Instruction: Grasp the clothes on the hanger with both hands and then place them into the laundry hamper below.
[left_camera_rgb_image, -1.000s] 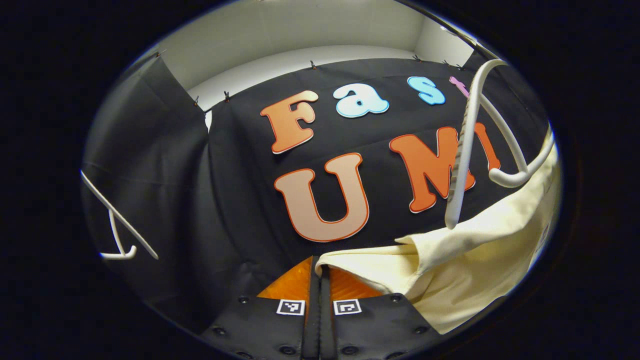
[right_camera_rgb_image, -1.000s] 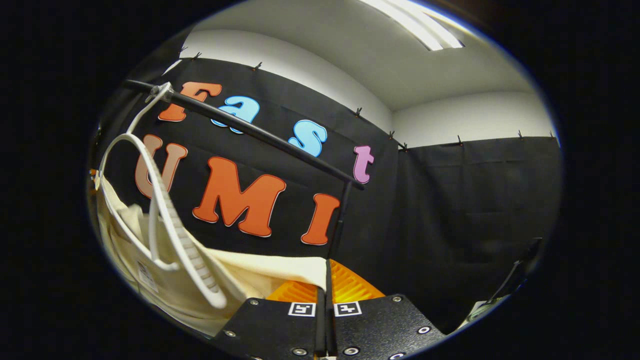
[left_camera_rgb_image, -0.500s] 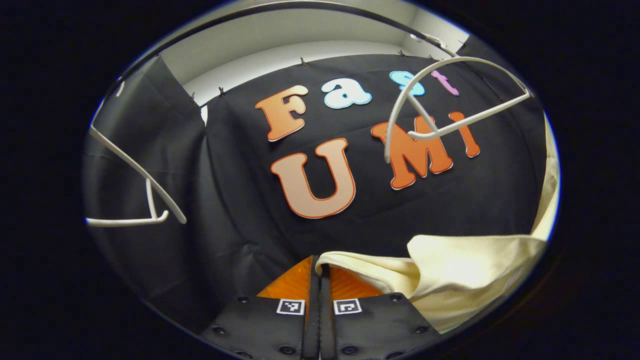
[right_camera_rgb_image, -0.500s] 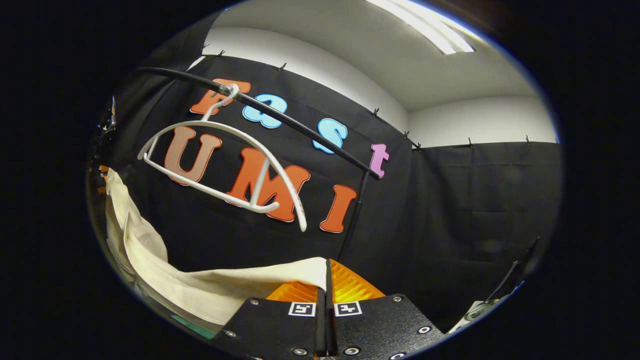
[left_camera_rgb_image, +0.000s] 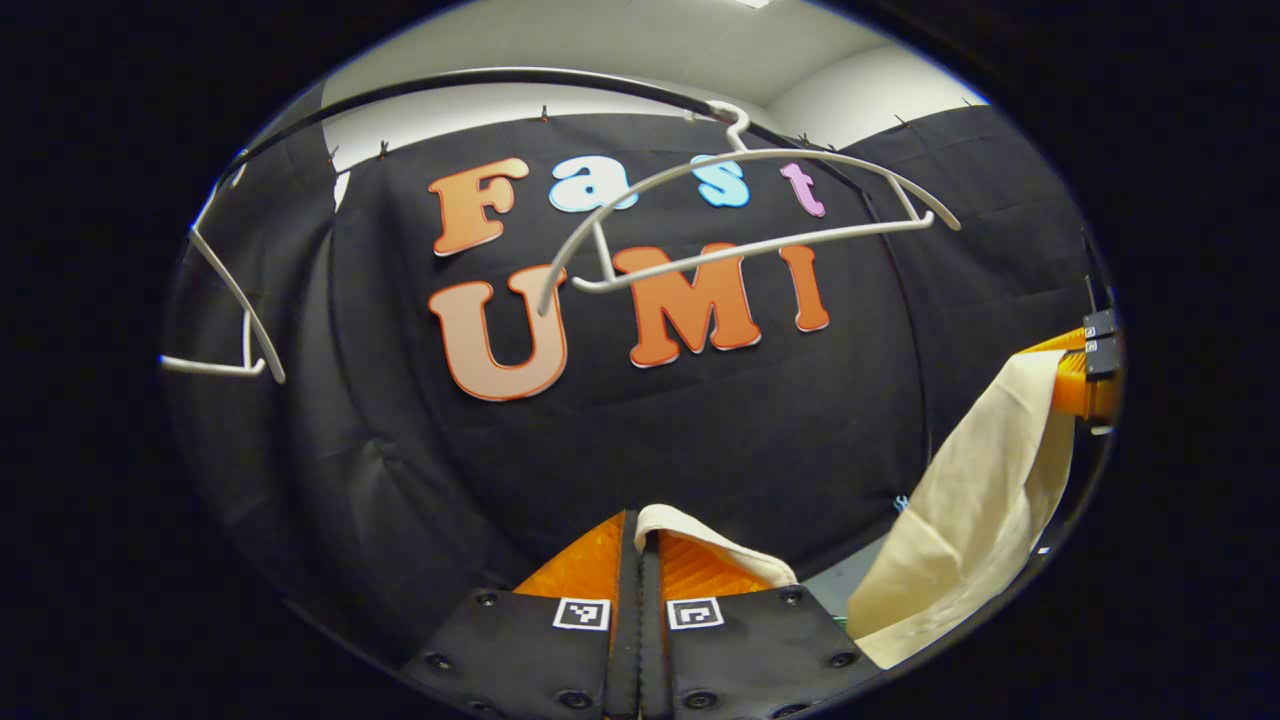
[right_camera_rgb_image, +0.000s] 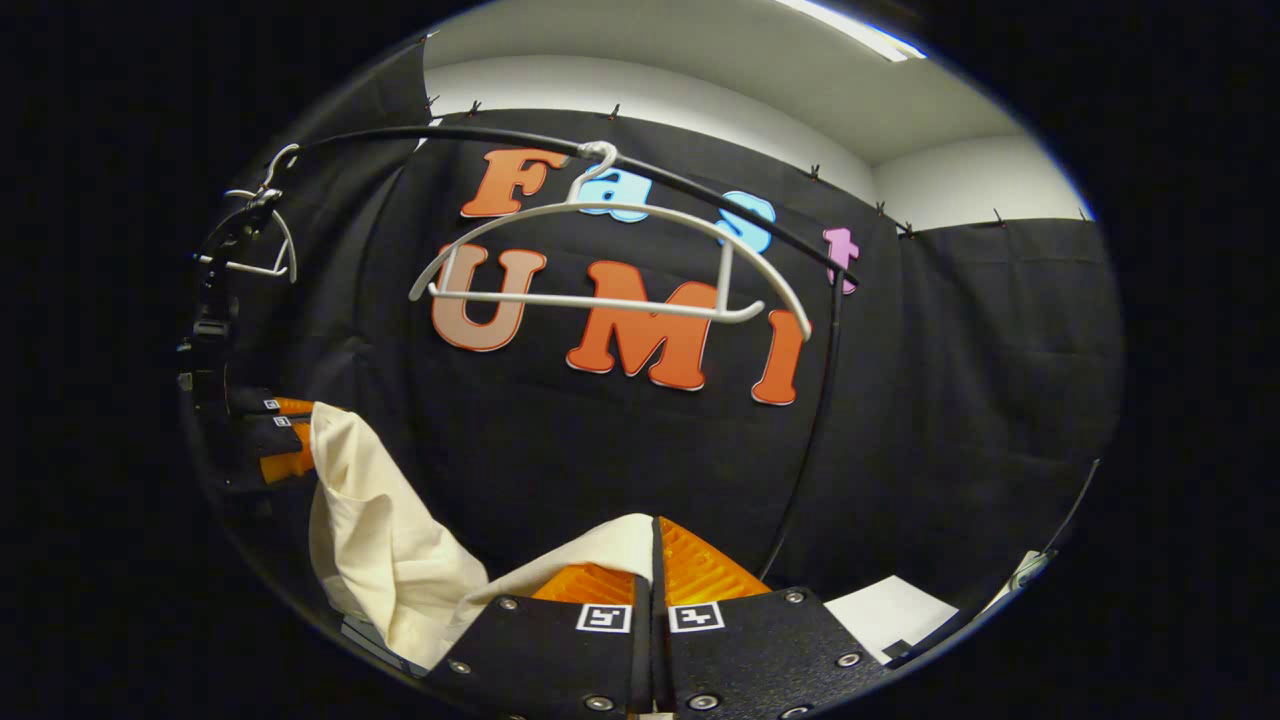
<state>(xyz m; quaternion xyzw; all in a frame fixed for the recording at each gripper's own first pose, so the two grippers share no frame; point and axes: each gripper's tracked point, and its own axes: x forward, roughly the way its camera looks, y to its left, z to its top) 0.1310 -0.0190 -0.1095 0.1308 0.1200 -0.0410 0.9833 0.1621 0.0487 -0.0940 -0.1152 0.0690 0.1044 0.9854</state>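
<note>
A cream garment (left_camera_rgb_image: 975, 500) sags between my two grippers, off the white hanger (left_camera_rgb_image: 740, 215), which hangs bare on the black rail (left_camera_rgb_image: 450, 80). My left gripper (left_camera_rgb_image: 640, 520) is shut on one edge of the cloth. In the left gripper view the right gripper (left_camera_rgb_image: 1090, 375) shows at the far right, holding the other end. My right gripper (right_camera_rgb_image: 652, 525) is shut on a fold of the garment (right_camera_rgb_image: 380, 530). Across from it at the left, the left gripper (right_camera_rgb_image: 275, 435) grips the cloth. The bare hanger (right_camera_rgb_image: 610, 260) hangs level above both.
A second white hanger (left_camera_rgb_image: 235, 320) hangs at the rail's left end, also seen as a small hanger (right_camera_rgb_image: 255, 235) in the right gripper view. The rail's upright post (right_camera_rgb_image: 815, 420) runs down at the right. A white surface (right_camera_rgb_image: 890, 610) lies low right.
The garment has come off the hanger and dropped with both grippers. The hanger swung back to hang level on the rail. Both grippers stayed shut on the cloth and moved away from the rail.
</note>
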